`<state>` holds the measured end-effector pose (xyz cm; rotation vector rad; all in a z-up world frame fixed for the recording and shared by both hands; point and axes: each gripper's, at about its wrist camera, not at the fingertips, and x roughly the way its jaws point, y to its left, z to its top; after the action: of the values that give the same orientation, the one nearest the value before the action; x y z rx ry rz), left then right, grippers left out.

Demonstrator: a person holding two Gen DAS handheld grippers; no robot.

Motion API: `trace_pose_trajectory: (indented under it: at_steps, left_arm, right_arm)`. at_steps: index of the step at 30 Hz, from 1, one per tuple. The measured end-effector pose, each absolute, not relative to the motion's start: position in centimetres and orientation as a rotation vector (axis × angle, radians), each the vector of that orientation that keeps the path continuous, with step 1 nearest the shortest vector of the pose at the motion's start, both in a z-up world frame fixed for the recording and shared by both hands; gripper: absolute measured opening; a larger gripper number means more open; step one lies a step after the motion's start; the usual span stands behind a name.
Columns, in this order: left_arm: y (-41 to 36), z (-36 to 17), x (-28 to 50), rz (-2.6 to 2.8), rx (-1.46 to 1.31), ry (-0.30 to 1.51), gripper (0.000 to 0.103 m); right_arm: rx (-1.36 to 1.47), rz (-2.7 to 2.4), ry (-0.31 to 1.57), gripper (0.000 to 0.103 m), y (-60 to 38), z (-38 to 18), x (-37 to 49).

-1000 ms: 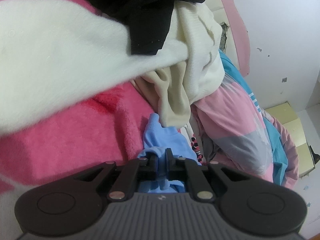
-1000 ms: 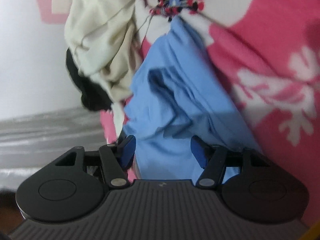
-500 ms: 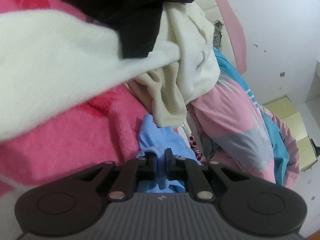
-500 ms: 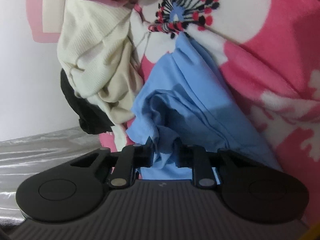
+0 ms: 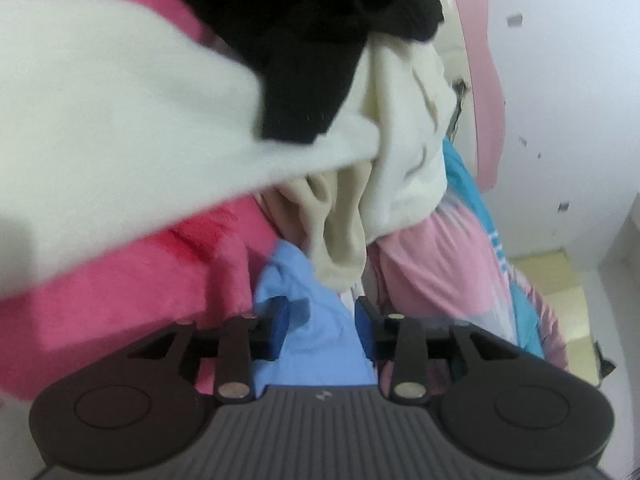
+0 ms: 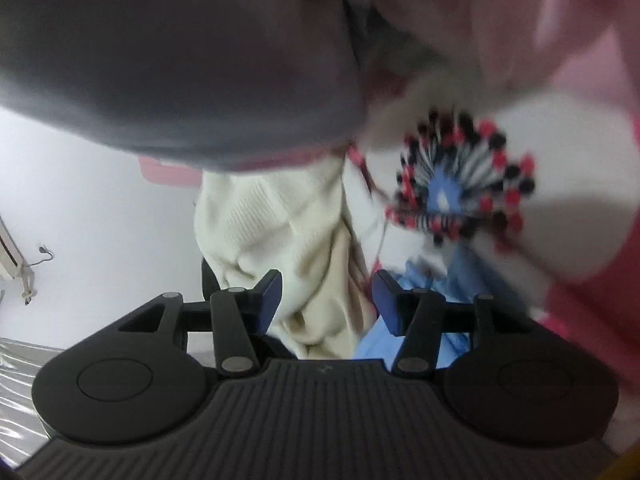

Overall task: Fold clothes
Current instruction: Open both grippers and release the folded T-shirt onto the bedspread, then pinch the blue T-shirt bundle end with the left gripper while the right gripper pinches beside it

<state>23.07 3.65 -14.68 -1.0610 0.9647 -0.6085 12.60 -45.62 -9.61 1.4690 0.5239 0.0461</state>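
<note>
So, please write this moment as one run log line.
left gripper: open over blue garment | right gripper: open before cream garment | fold: not visible

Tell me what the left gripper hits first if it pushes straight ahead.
Most likely the light blue garment: it lies right between the open left gripper and runs forward. Beyond it hangs the cream garment, though depth is unclear.

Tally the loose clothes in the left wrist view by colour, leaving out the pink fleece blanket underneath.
Black garment: 1
Cream knit garment: 1
Light blue garment: 1
Pink, grey and teal garment: 1
Total: 4 that can be told apart; blur may hide others.
</note>
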Motion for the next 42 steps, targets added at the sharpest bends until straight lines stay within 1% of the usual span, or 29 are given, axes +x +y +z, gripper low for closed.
trace_pose_trajectory:
  at_steps: [1, 2, 4, 7, 9, 11, 13, 15, 21, 26, 29, 37, 40, 42]
  left_arm:
    - [3.9, -14.5, 23.0, -0.607, -1.062, 0.958, 0.040]
    - [3.9, -14.3, 22.9, -0.608, -1.054, 0.957, 0.043]
    - [3.9, -13.9, 22.6, -0.611, -1.036, 0.955, 0.044]
    - [4.0, -13.3, 22.3, -0.616, -1.010, 0.953, 0.044]
    - [4.0, -12.9, 22.1, -0.618, -0.993, 0.951, 0.045]
    - [4.0, -12.5, 21.8, -0.622, -0.974, 0.950, 0.048]
    - [4.0, -11.8, 20.7, -0.641, -0.907, 0.969, 0.051]
    - [4.1, -11.0, 19.1, -0.682, -0.842, 0.996, 0.054]
    - [3.1, -10.5, 13.7, -0.814, -0.705, 1.095, 0.055]
    - [2.2, -10.7, 10.1, -0.841, -0.610, 1.133, 0.055]
    - [2.2, -10.5, 8.5, -0.847, -0.569, 1.121, 0.053]
    - [0.8, -10.4, 5.6, -0.897, -0.470, 1.099, 0.038]
    - [0.4, -10.6, 5.5, -0.882, -0.460, 1.102, 0.031]
    - [0.4, -10.8, 5.4, -0.870, -0.474, 1.104, 0.023]
  right_arm:
    - [1.439, 0.055, 0.521, 0.050, -45.5, -9.2, 12.4]
    - [1.376, 0.081, 0.555, 0.050, -45.0, -8.5, 12.5]
    - [1.245, 0.132, 0.623, 0.049, -43.8, -7.3, 12.9]
    - [0.959, 0.197, 0.771, 0.049, -41.0, -6.0, 14.9]
    - [0.766, 0.125, 0.814, 0.047, -40.3, -6.1, 15.7]
    - [0.652, -0.066, 0.800, 0.045, -41.0, -5.9, 15.2]
    - [0.661, -0.137, 0.717, 0.045, -42.8, -4.5, 12.9]
    - [0.690, -0.102, 0.692, 0.045, -43.8, -3.0, 10.5]
    - [0.656, 0.103, 0.873, 0.045, -41.4, -2.8, 6.6]
    - [0.583, 0.110, 0.925, 0.045, -39.5, -3.9, 5.5]
    - [0.570, 0.094, 0.972, 0.044, -39.4, -4.6, 4.9]
    - [0.514, 0.119, 1.045, 0.044, -38.4, -4.5, -0.6]
    - [0.463, 0.110, 1.055, 0.044, -37.6, -4.8, -2.2]
    - [0.463, 0.098, 1.048, 0.044, -37.5, -5.2, -2.8]
